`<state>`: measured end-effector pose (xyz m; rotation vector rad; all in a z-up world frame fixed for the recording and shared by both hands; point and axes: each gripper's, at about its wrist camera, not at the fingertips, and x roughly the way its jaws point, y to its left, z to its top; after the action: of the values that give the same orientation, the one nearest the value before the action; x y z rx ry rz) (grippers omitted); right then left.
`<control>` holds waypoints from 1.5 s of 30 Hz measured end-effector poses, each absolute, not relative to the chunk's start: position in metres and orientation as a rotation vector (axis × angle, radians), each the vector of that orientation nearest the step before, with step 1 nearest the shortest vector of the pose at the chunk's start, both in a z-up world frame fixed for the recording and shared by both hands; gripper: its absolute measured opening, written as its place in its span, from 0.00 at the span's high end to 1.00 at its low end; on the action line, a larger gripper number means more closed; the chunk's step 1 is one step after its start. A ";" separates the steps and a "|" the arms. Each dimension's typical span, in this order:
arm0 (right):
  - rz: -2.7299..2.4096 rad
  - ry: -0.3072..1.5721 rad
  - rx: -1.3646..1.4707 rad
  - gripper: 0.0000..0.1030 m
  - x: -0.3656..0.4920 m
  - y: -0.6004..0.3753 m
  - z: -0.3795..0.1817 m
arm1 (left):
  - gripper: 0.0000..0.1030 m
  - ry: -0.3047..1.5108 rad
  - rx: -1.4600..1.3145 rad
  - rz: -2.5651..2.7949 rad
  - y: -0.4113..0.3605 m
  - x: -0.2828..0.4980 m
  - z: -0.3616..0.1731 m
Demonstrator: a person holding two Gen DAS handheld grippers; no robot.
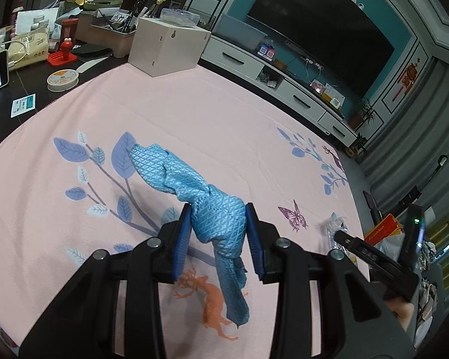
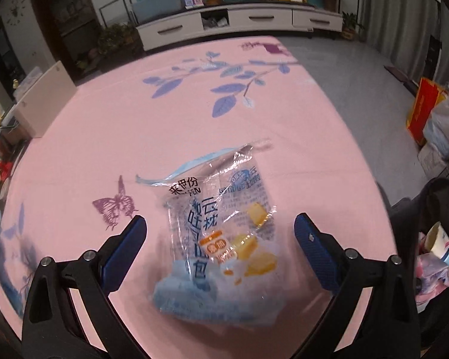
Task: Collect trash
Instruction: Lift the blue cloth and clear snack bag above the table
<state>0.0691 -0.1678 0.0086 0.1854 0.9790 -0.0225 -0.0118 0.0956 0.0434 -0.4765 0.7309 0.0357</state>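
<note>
A pink cloth printed with blue leaves, purple butterflies and an orange deer covers the bench and fills most of both views. At its far edge stands a pale pink square box, with a cluttered dark surface beyond it.

The left hand-held gripper is clamped on a crumpled light-blue cloth with a quilted triangle texture; the blue pads press on its bunched middle from both sides. One end of that cloth sticks out ahead over the leaf print and the other hangs down below the jaws, over the orange deer.

The right hand-held gripper stands wide, its two blue pads well apart. Between them, lying flat on the pink cloth, is a clear plastic snack wrapper with blue print and yellow-orange pictures, touched by neither pad. The wrapper sits just beside the purple butterfly. In the left wrist view it shows only as a small crinkled clear shape near the right hand-held gripper's black body.
</note>
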 end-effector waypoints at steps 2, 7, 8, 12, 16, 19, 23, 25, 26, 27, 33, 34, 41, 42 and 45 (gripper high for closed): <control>-0.031 0.977 0.162 0.06 0.069 -0.164 0.005 | 0.65 0.733 -0.481 0.031 0.095 -0.011 0.043; -0.018 0.982 0.118 0.15 0.068 -0.159 0.001 | 0.65 0.735 -0.471 0.027 0.091 -0.011 0.043; -0.021 0.980 0.113 0.18 0.068 -0.159 0.001 | 0.65 0.735 -0.470 0.025 0.091 -0.011 0.042; -0.032 0.969 0.077 0.29 0.068 -0.158 0.002 | 0.65 0.740 -0.466 0.026 0.090 -0.010 0.041; -0.034 0.956 0.045 0.37 0.067 -0.156 0.001 | 0.65 0.746 -0.462 0.023 0.089 -0.008 0.040; -0.032 0.942 0.029 0.39 0.065 -0.152 0.001 | 0.65 0.750 -0.457 0.020 0.088 -0.006 0.039; -0.030 0.926 0.033 0.40 0.063 -0.153 0.000 | 0.65 0.756 -0.449 0.014 0.085 -0.005 0.037; -0.029 0.918 0.028 0.40 0.062 -0.152 -0.001 | 0.65 0.761 -0.446 0.010 0.084 -0.004 0.036; -0.031 0.913 0.027 0.40 0.061 -0.152 -0.001 | 0.65 0.762 -0.445 0.010 0.083 -0.004 0.036; -0.033 0.908 0.023 0.40 0.060 -0.150 -0.001 | 0.65 0.764 -0.443 0.010 0.082 -0.004 0.035; -0.036 0.900 0.022 0.40 0.059 -0.149 -0.001 | 0.65 0.775 -0.437 0.005 0.078 -0.003 0.033; -0.038 0.901 0.021 0.40 0.060 -0.149 -0.001 | 0.65 0.777 -0.433 0.005 0.078 -0.002 0.033; -0.038 0.901 0.024 0.39 0.060 -0.150 -0.001 | 0.65 0.793 -0.414 -0.006 0.070 0.000 0.029; -0.039 0.901 0.023 0.39 0.060 -0.149 -0.001 | 0.65 0.794 -0.404 -0.009 0.068 0.000 0.028; -0.038 0.901 0.024 0.39 0.060 -0.150 -0.001 | 0.65 0.795 -0.388 -0.003 0.065 0.000 0.027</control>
<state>0.0597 -0.1497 -0.0012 0.0238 0.9010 -0.0384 0.0002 0.0646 0.0272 -0.3881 0.7952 -0.0025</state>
